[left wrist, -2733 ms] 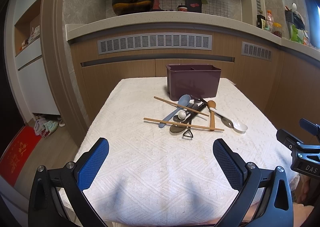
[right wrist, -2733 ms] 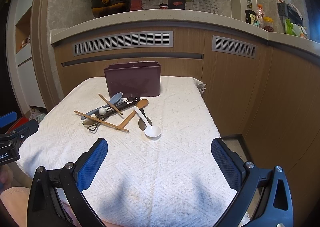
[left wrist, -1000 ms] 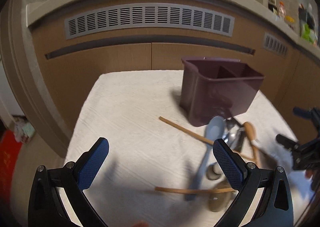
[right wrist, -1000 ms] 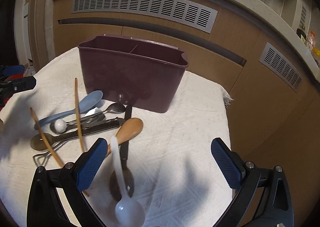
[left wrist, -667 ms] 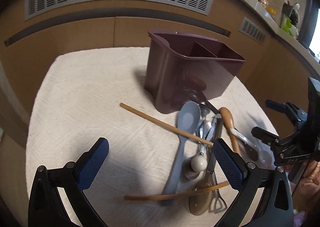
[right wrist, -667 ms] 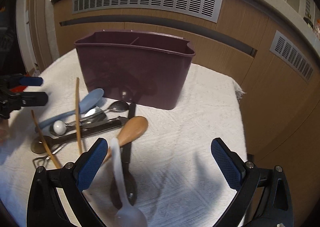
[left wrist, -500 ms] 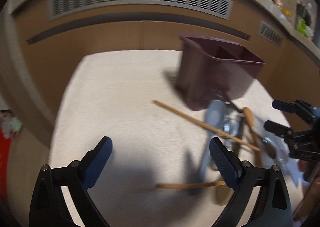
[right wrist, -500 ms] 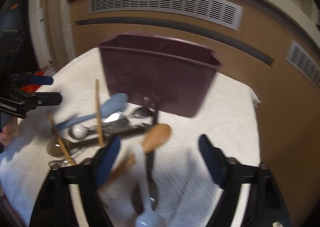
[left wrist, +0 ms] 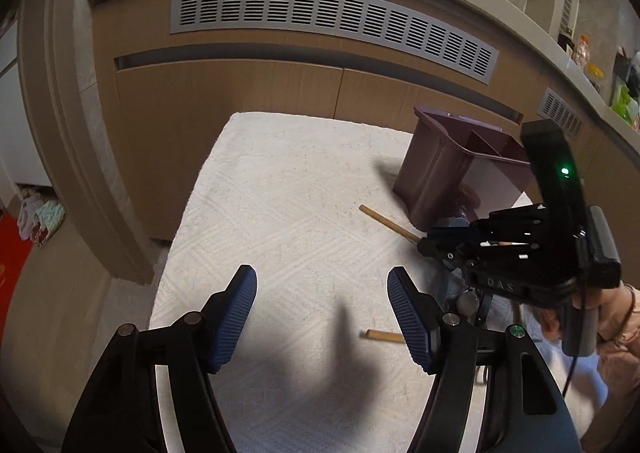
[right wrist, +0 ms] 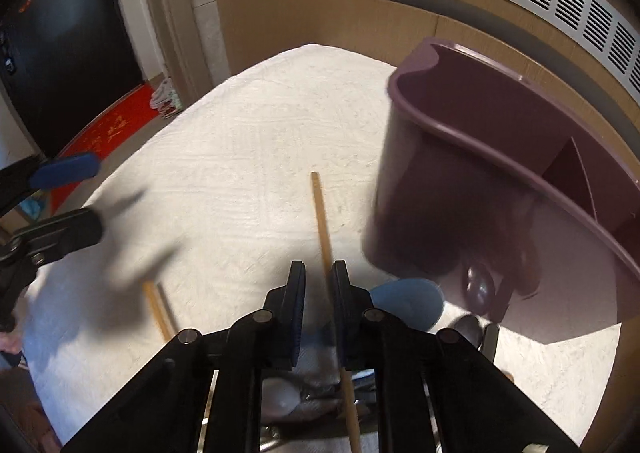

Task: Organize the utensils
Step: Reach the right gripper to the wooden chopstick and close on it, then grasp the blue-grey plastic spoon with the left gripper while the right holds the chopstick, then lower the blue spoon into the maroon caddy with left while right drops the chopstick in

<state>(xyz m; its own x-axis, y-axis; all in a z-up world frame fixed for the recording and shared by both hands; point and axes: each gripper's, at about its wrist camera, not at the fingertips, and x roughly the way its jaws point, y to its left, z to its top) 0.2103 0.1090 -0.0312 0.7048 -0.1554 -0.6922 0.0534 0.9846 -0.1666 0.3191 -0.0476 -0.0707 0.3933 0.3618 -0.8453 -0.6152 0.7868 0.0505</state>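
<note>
Right wrist view — right hand-held gripper (right wrist: 319,285) just closing on one chopstick (right wrist: 320,209); left hand-held gripper (left wrist: 322,307) closing, empty.

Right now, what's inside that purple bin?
The bin shows a divider between compartments and bare walls; no utensils stick out. Its floor is hidden behind the near wall, so I can't confirm it is empty.

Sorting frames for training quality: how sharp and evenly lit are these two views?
Left wrist view: sharp, fisheye-bent, a dark shadow on the white textured tablecloth. Right wrist view: the maroon plastic utensil caddy and thin wooden chopstick are motion-smeared.
</note>
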